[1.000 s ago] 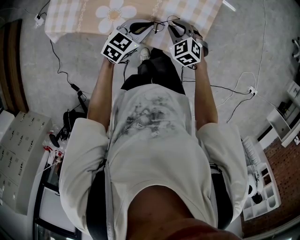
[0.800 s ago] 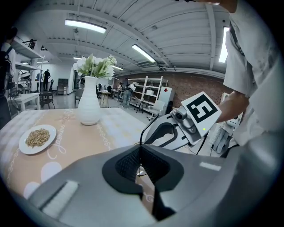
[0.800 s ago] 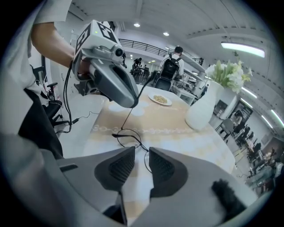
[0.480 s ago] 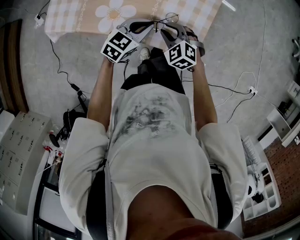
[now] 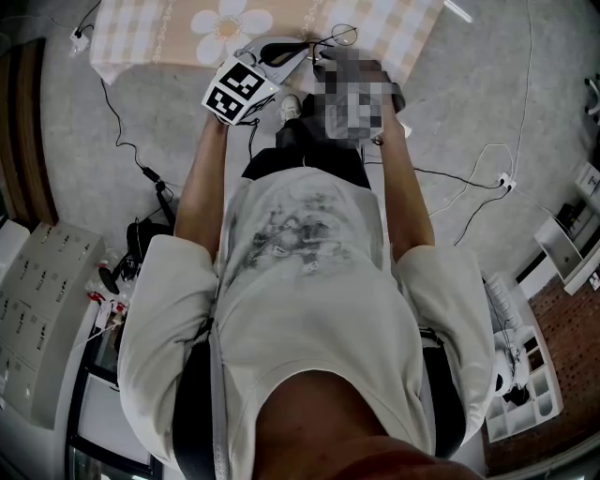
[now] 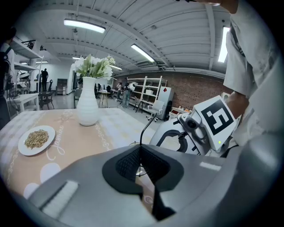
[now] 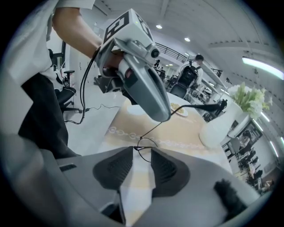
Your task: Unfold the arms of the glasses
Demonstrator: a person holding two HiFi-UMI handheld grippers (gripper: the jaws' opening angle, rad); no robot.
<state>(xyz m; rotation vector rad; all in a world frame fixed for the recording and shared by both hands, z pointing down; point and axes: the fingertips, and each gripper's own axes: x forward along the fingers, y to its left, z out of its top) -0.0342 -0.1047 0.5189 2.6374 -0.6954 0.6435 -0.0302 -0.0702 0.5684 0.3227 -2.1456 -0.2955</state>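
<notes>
Thin black wire glasses (image 7: pixel 144 148) hang above the near edge of the table. My left gripper (image 6: pixel 140 148) is shut on their frame, and one arm (image 6: pixel 148 124) rises from its closed jaws. In the right gripper view the left gripper (image 7: pixel 163 117) pinches the wire while the other arm (image 7: pixel 213 106) sticks out to the right. My right gripper (image 7: pixel 142 153) is opening. A lens ring sits at its jaw tips, with a gap showing between the pads. In the head view the glasses (image 5: pixel 339 36) lie just beyond both grippers, and a mosaic patch covers most of the right one.
A white vase with white flowers (image 6: pixel 88 104) and a plate of grains (image 6: pixel 37 139) stand further back on the checked, flower-print tablecloth (image 5: pixel 225 28). Cables (image 5: pixel 141 169) trail over the grey floor. The person's legs are close to the table's near edge.
My right gripper has shifted left toward the left gripper and rolled, and its jaws have spread apart. The left gripper and the glasses have stayed in place.
</notes>
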